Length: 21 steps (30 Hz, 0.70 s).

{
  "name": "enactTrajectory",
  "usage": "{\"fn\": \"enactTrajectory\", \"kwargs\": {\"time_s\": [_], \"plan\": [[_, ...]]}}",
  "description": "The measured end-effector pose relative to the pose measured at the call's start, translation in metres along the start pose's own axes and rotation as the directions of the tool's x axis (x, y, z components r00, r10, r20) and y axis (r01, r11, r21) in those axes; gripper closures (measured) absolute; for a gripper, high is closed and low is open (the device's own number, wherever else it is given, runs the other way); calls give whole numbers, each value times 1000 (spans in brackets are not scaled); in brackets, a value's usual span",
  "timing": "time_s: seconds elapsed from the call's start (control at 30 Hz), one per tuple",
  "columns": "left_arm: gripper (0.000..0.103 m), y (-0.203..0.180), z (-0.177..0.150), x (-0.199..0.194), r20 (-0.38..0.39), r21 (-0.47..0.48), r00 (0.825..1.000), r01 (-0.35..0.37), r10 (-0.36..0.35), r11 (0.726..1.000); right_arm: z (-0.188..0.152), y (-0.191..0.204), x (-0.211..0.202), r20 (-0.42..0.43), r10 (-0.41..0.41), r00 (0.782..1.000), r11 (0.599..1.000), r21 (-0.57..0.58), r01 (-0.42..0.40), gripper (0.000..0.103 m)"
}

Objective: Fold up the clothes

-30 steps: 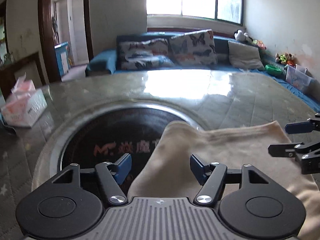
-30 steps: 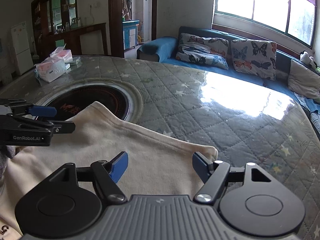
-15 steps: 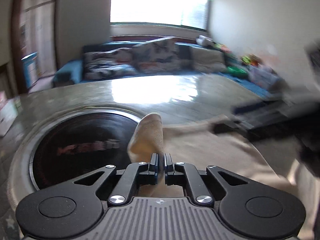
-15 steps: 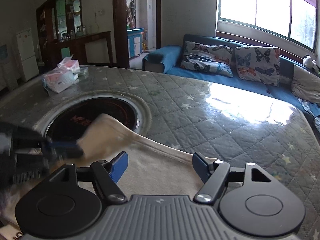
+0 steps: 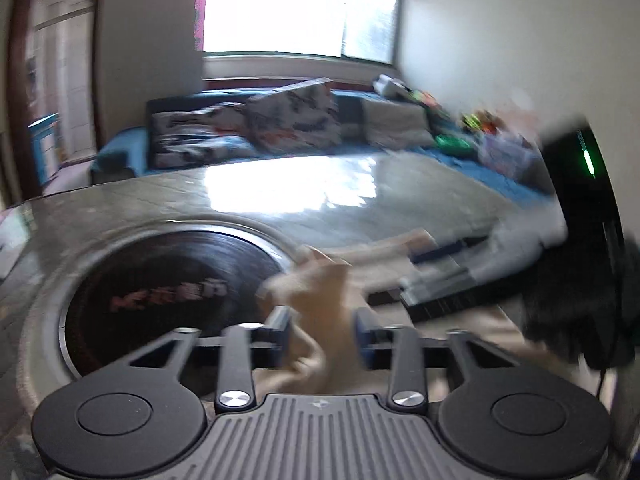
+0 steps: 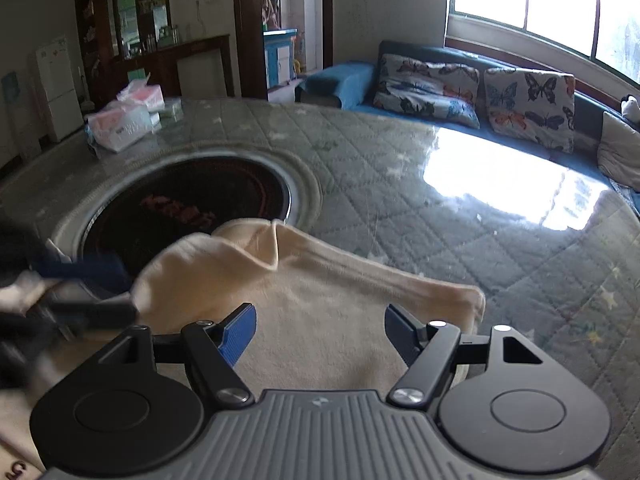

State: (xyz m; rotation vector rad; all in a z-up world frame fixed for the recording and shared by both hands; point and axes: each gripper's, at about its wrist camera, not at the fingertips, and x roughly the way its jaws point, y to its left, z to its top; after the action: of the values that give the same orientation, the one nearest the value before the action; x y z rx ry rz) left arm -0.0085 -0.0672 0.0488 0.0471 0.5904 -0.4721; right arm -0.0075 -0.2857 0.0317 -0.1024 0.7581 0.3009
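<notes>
In the right wrist view, the left gripper is seen blurred at the far left, beside the black round inset of the table. The cream garment is spread flat on the quilted cover directly ahead of the right gripper, its long axis running from lower left to upper right. Its far left corner is curled up and over toward the near side, while its right end is laid pointing right.

In the left wrist view, the left gripper is seen with its jaws partly parted and a bunched fold of the cream garment between its fingers; whether the cloth is pinched cannot be told through the blur. The right gripper's jaws are held spread wide above the cloth, nothing between them. Open quilted surface is left ahead and to the right, up to the table's edge.
</notes>
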Motion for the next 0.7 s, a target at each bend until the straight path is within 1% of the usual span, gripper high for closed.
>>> {"fn": "enactTrajectory", "kwargs": {"time_s": [0.07, 0.13, 0.27, 0.37, 0.4, 0.47, 0.5, 0.53, 0.57, 0.6, 0.67, 0.7], "plan": [[56, 10, 7, 6, -14, -46, 999, -37, 36, 998, -2, 1, 1, -4, -4, 1000, 1000, -5, 4, 30], [55, 21, 13, 18, -51, -118, 998, -52, 47, 992, -4, 2, 1, -8, -8, 1000, 1000, -10, 8, 29], [55, 41, 19, 42, -129, -248, 992, -38, 6, 968, -7, 4, 3, -16, -15, 1000, 1000, -20, 15, 29], [55, 46, 19, 57, -169, -294, 985, -7, -45, 956, -8, 4, 1, -16, -21, 1000, 999, -29, 21, 29], [58, 47, 19, 60, -178, -297, 983, -4, -51, 955, -9, 2, 0, -16, -25, 1000, 999, -26, 24, 29], [79, 45, 20, 59, -159, -268, 987, -7, -37, 963, -10, -2, 0, -15, -32, 999, 999, -18, 31, 29], [86, 45, 21, 57, -141, -250, 990, -14, -23, 968, -10, -4, -1, -14, -35, 999, 999, -14, 35, 29], [90, 44, 23, 53, -115, -228, 993, -35, 9, 973, -10, -6, -1, -14, -39, 999, 999, -10, 39, 28], [93, 43, 25, 48, -84, -201, 995, -74, 58, 977, -11, -8, -2, -13, -42, 999, 999, -7, 42, 28], [93, 44, 28, 45, -52, -172, 992, -126, 119, 977, -11, -10, -2, -13, -46, 999, 999, -3, 46, 28], [93, 50, 34, 43, -15, -137, 974, -226, 226, 965, -12, -13, -3, -12, -53, 999, 999, 5, 53, 28], [93, 54, 37, 45, -6, -127, 964, -265, 267, 956, -12, -15, -3, -12, -56, 998, 998, 8, 56, 28]]}}
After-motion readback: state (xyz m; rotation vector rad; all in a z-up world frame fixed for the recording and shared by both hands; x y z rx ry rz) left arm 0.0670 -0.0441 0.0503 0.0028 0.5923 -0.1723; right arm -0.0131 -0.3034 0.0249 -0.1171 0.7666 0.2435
